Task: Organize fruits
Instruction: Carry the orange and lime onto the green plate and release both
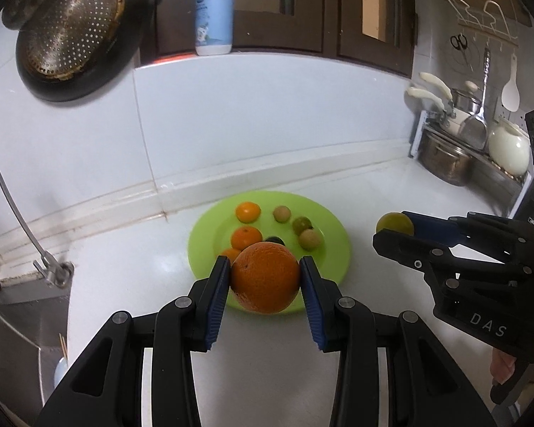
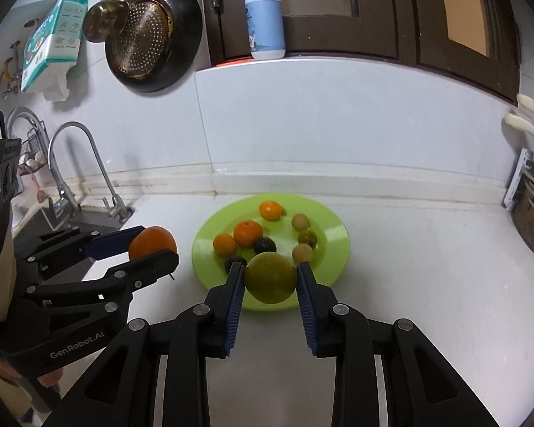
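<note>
My left gripper (image 1: 264,270) is shut on a large orange (image 1: 265,277), held above the near rim of a green plate (image 1: 324,213). My right gripper (image 2: 270,274) is shut on a yellow-green round fruit (image 2: 271,277), also above the plate's (image 2: 334,220) near edge. On the plate lie small oranges (image 2: 248,233), small pale green fruits (image 2: 300,221) and two dark fruits (image 2: 265,245). In the left wrist view the right gripper (image 1: 391,233) hangs at the right with its green fruit (image 1: 394,223). The right wrist view has the left gripper (image 2: 153,247) at the left with the orange (image 2: 152,241).
The plate rests on a white counter (image 2: 409,249) against a white tiled wall. A sink with a curved tap (image 2: 74,163) lies to the left. Pots and a white kettle (image 1: 509,149) stand at the right. A pan with a strainer (image 1: 78,28) hangs above; a pump bottle (image 1: 214,10) stands on the ledge.
</note>
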Demonstrator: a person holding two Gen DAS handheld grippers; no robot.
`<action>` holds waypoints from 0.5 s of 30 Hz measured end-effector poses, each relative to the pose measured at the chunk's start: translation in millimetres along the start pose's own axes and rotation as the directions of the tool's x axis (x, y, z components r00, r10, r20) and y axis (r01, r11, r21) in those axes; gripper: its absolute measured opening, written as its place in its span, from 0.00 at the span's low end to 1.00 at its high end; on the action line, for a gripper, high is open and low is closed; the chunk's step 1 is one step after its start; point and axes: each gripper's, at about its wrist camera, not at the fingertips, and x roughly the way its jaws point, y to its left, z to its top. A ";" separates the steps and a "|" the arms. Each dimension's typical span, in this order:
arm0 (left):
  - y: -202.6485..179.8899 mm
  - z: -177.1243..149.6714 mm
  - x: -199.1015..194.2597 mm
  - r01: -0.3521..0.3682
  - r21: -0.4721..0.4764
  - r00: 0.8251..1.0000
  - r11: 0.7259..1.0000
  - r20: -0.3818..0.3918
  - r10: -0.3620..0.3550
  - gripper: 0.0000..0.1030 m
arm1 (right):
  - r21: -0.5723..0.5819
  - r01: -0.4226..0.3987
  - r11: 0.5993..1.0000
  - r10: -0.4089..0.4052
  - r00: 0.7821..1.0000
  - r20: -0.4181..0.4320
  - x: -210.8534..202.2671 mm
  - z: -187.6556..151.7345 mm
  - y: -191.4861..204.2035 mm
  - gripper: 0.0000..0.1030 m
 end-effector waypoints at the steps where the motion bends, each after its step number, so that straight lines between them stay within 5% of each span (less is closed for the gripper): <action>1: 1.1 1.4 1.0 -0.004 0.001 1.000 1.000 0.002 0.004 0.38 | -0.001 0.000 1.000 0.000 1.000 0.003 1.4 2.0 0.3 0.30; 15: 24.5 26.3 38.5 -0.048 0.022 0.999 0.999 0.009 0.048 0.38 | -0.015 0.010 1.000 -0.010 1.000 0.003 47.1 30.6 -9.9 0.30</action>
